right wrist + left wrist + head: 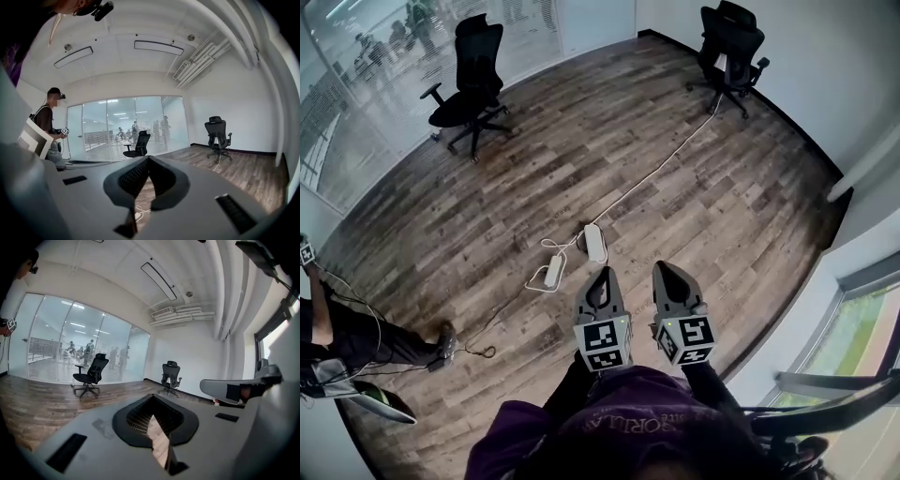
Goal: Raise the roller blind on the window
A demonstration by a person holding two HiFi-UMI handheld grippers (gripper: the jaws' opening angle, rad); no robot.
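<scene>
Left gripper and right gripper sit side by side just ahead of the person's torso, pointing out nearly level, both jaws closed on nothing. Window well off to their right; roller blind not clear there. White power strip farther left of window, black chair beyond.

Window sits lower right of the head view, glass uncovered, green outdoors showing through. Roller blind reads as a grey band along the pane's upper-left edge. Can't tell how far it's wound up.
</scene>
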